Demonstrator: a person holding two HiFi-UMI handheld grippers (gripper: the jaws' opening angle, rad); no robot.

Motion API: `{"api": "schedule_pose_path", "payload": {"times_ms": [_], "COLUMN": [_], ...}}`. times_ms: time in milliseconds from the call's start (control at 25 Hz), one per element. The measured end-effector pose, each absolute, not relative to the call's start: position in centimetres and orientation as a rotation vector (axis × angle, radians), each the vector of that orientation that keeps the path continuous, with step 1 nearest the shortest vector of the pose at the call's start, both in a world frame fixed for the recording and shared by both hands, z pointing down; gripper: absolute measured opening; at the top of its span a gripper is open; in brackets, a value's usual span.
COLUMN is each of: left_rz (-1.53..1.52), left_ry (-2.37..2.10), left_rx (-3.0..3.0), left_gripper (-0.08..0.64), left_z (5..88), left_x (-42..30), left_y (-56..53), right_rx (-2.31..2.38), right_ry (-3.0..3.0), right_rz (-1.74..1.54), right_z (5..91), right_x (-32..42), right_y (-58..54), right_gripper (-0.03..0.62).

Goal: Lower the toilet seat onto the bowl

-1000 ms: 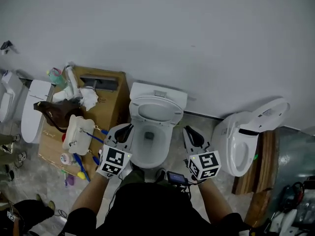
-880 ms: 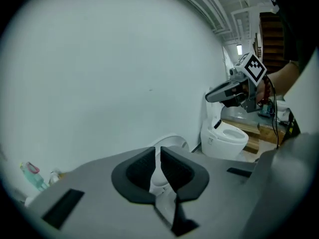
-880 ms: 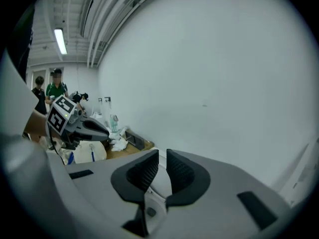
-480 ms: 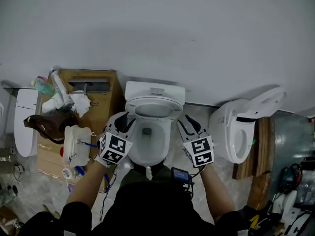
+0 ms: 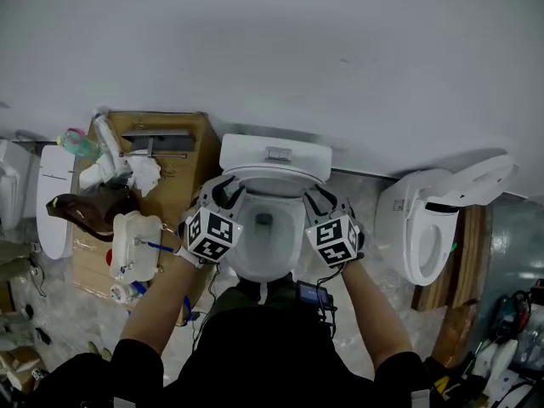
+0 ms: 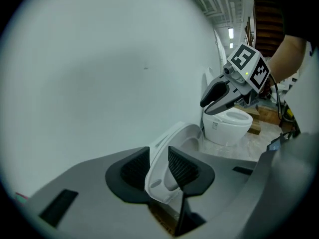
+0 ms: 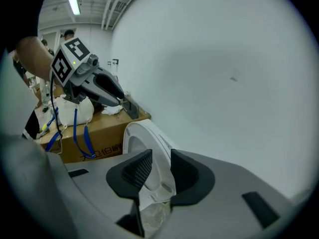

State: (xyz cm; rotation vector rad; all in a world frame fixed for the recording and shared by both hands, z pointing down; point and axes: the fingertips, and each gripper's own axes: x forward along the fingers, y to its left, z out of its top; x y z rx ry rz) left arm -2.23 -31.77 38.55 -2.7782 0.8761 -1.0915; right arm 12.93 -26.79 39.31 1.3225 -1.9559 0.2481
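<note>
A white toilet stands against the wall with its bowl open and its seat raised upright in front of the tank. My left gripper is at the seat's left edge and my right gripper at its right edge. In the left gripper view the white seat rim fills the gap between the left gripper's pads, and the right gripper shows beyond. In the right gripper view the seat sits the same way inside the right gripper, with the left gripper across from it.
A cardboard box with bottles, cloths and blue straps stands close on the left. A second toilet with its lid up stands on the right, with wooden planks beyond it. Another white fixture lies far left. The wall is directly behind the tank.
Both grippers have moved forward from beside the bowl up to the raised seat, and each now has its jaws around a side edge of the seat.
</note>
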Motion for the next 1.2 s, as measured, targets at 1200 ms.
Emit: {"api": "schedule_pose_path", "payload": {"times_ms": [1200], "left_rz": [-1.382], "left_ry": [0.715], "left_rx": [-2.564], "left_gripper": [0.109], "left_z": [47.7], "left_x": [0.7], "left_y": [-35.8], "right_rx": [1.058], "right_ry": [-1.782], "right_rz": [-0.007], "right_z": [47.4], "right_x": [13.8], "right_y": [-31.5], "right_gripper": [0.107]}}
